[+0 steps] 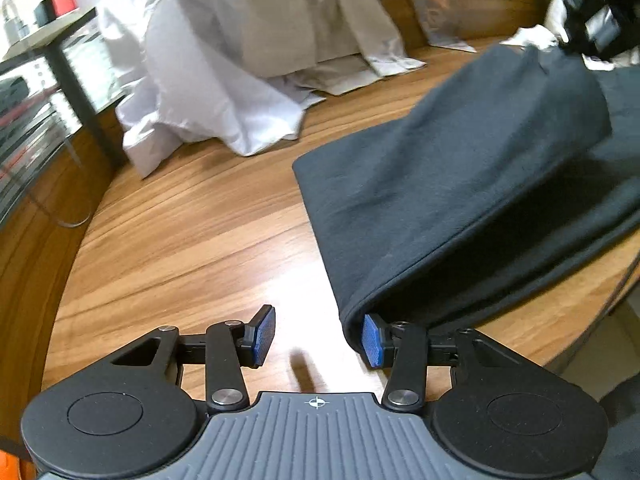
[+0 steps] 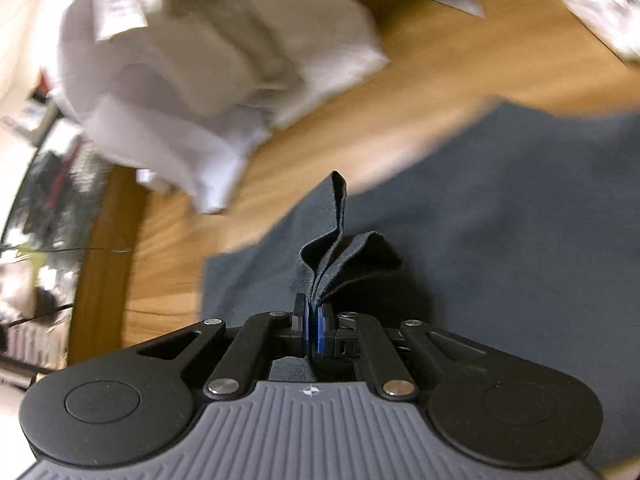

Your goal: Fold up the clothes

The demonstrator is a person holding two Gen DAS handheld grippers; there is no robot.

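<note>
The right gripper is pinching the dark garment's edge, lifting it to fold toward ten o'clock; the left gripper is hanging open beside its hem.

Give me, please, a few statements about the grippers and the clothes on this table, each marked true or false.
1. The right gripper is shut on the dark garment. True.
2. The left gripper is clamped on white cloth. False: its jaws stand apart, with bare wooden table between them.
3. The white clothes lie crumpled behind the dark garment. True.
4. The dark garment lies fully flat. False: one side is lifted.
</note>
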